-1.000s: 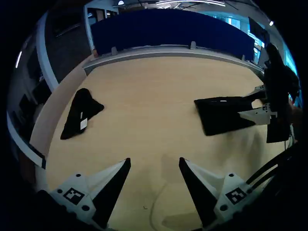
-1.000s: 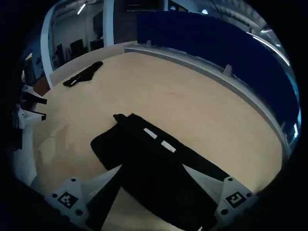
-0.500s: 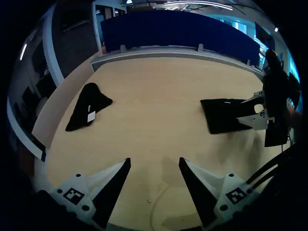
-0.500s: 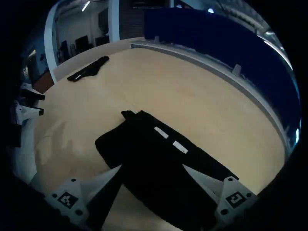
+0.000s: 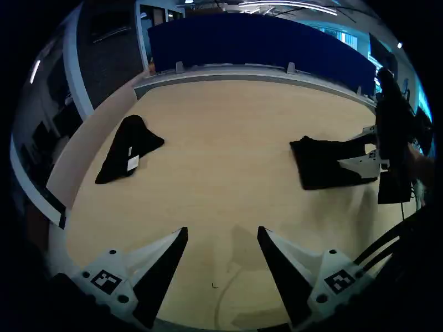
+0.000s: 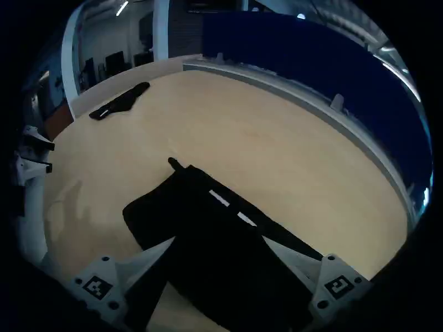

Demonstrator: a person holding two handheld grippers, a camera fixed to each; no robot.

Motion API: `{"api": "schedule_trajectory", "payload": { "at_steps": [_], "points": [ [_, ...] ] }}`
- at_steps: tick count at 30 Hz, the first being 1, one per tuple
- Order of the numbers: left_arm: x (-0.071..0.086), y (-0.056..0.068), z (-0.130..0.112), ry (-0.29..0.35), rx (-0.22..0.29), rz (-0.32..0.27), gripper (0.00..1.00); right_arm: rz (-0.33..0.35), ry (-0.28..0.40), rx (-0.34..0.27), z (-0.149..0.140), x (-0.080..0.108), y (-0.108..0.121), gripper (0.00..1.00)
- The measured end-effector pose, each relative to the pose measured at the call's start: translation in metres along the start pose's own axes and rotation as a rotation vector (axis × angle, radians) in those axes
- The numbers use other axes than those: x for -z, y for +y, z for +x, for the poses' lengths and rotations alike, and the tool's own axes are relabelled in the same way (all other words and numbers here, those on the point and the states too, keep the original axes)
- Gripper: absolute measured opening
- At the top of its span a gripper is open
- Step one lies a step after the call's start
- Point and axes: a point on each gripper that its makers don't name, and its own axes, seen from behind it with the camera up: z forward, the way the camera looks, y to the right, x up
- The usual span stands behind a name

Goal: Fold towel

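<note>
1. Left tool (image 5: 221, 228): released, with its fingers spread above the bare desk (image 5: 232, 182).
2. Right tool (image 6: 221, 246): fingers spread wide and not clenched. The black towel (image 6: 177, 207) lies on the desk between and just ahead of them, and its dark fabric merges with the fingertips.
3. The towel shows a white strip along one fold. One corner points away from the right tool.
4. Seen from the left tool, the towel lies ahead and to the right.
5. A second black cloth (image 5: 126, 148) with a white tag lies ahead-left of the left tool, well apart from the towel.
6. A blue partition (image 5: 260, 39) borders the far edge of the desk.
</note>
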Motion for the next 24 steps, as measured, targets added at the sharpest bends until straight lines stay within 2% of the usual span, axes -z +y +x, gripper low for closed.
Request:
{"api": "schedule_trajectory", "payload": {
  "at_steps": [12, 18, 24],
  "points": [
    [0.005, -0.002, 0.001, 0.002, 0.003, 0.005, 0.93, 0.0, 0.004, 0.007, -0.001, 0.007, 0.0, 1.0],
    [0.005, -0.001, 0.003, 0.006, -0.001, 0.003, 0.93, -0.012, -0.005, -0.004, -0.016, 0.021, 0.007, 1.0],
    [0.009, -0.001, 0.007, 0.012, -0.002, 0.004, 0.93, -0.036, -0.025, -0.03, -0.043, 0.043, 0.023, 1.0]
  ]
}}
